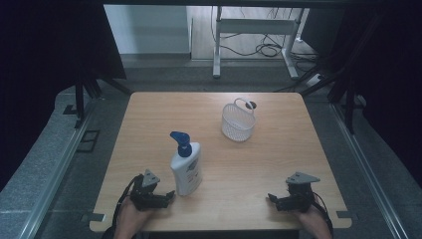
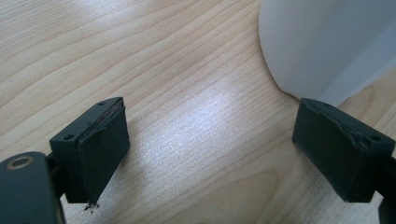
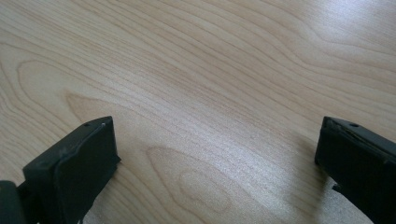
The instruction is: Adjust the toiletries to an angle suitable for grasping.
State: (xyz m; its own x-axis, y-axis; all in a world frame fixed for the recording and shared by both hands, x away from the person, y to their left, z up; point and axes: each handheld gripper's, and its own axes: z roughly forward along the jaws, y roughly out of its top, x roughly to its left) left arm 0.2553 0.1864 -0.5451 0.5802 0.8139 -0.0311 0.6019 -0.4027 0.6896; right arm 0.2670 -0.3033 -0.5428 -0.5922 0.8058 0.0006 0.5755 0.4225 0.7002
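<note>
Pump bottle (image 1: 186, 167), white with blue pump head, standing upright just left of centre in the high view; long axis vertical, spout pointing to upper left of frame. Left gripper (image 1: 166, 196) at lower left, jaws spread wide and empty, tips just beside the bottle's base; in the left gripper view, bottle wall (image 2: 322, 42) at upper right, next to the right-hand jaw, not between the two. Right gripper (image 1: 273, 200) at lower right, released, nothing held, well apart from the bottle. Nearer hand: the left. White mesh basket (image 1: 238, 121) up and right of the bottle, on the wooden table (image 1: 278, 164). Count: one bottle, one basket, two grippers.
</note>
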